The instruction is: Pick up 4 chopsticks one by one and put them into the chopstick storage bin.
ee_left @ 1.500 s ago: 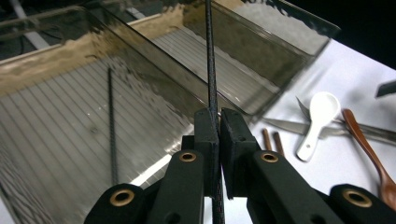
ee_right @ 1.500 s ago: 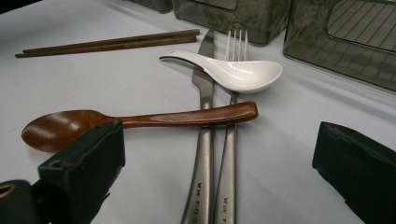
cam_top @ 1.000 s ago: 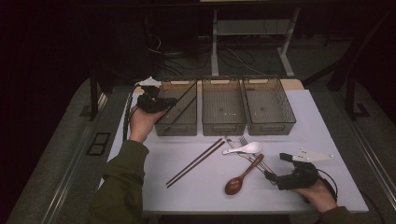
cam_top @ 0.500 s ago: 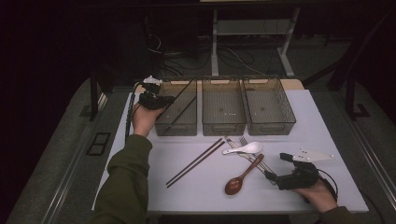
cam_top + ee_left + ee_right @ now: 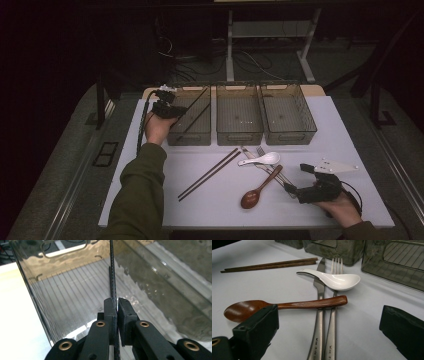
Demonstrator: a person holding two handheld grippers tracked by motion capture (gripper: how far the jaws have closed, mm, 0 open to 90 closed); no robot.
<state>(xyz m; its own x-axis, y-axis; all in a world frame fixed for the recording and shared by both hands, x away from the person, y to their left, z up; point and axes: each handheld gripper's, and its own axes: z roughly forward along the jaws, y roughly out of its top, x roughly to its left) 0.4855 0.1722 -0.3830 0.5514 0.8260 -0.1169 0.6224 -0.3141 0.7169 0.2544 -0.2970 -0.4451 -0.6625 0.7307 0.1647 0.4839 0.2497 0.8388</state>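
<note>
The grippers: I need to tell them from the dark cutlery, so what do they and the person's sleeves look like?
Both the left gripper and right gripper are black. The fingers are blocky, with brass-coloured rivets. A black cable trails from the left; a pale three-cornered plate tops the right. The sleeves are olive green.

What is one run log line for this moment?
left tongs: shut on black chopstick, over left bin | right tongs: open, at knife and fork

High view: fixed above the near edge, facing forward and down over the whole surface [image 5: 150, 200]. Left gripper view: close, looking into the left bin [image 5: 75, 290]. Right gripper view: low, close to the wooden spoon [image 5: 287, 305], also in the high view [image 5: 260, 187].
</note>
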